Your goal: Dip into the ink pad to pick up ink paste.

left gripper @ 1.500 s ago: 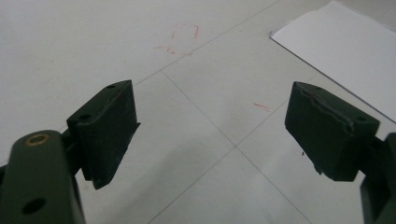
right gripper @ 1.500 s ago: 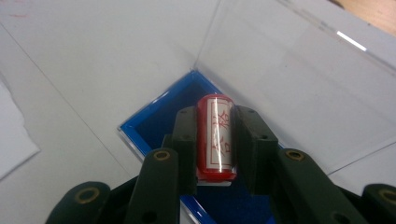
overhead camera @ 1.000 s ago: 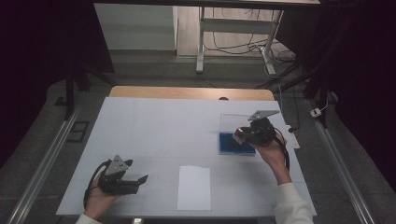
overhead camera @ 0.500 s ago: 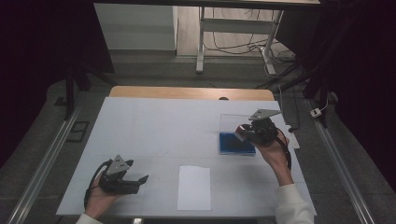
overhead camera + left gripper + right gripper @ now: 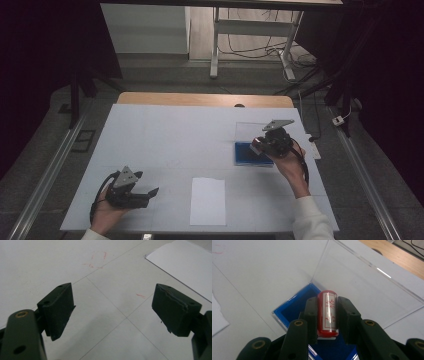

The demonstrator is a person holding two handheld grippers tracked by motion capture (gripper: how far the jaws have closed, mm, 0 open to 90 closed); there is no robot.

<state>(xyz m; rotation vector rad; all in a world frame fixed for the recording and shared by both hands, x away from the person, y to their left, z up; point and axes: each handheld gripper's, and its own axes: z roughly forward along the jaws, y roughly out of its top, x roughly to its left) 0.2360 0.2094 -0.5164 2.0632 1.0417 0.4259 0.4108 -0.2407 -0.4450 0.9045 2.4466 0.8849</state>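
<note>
1. Right gripper [image 5: 257, 145]: held in the person's right hand [image 5: 292, 167] at the right side of the table [image 5: 165, 135]; in the right gripper view [image 5: 327, 315] its two black jaws are clamped on a red stamp, one pad on each side of it.
2. Red stamp [image 5: 327, 313]: a small red cylinder with a clear sleeve and a white label bearing red characters; it lies lengthwise between the jaws, lifted clear of the table, directly above the blue box; in the high view it shows as a pale red tip [image 5: 256, 144] at the gripper's front.
3. Blue box [image 5: 294, 311]: a shallow blue tray with a clear rim, resting on the table beneath the right gripper; seen from above [image 5: 248, 154] it sits at the right side of the table, just left of the right hand.
4. Clear lid [image 5: 367, 282]: a transparent panel standing open behind the blue box, hinged along the far edge of the tray.
5. Left gripper [image 5: 147, 192]: held in the person's left hand [image 5: 107, 212] near the front left corner of the table; in the left gripper view [image 5: 113, 310] its jaws stand wide apart with nothing between them, low over the bare surface.
6. Sheet of paper [image 5: 208, 201]: a white rectangle lying flat near the front edge, between the two hands; its corner [image 5: 185, 265] shows at the upper right of the left gripper view.
7. Red marks [image 5: 96, 262]: faint red scribbles on the table ahead of the left gripper.
</note>
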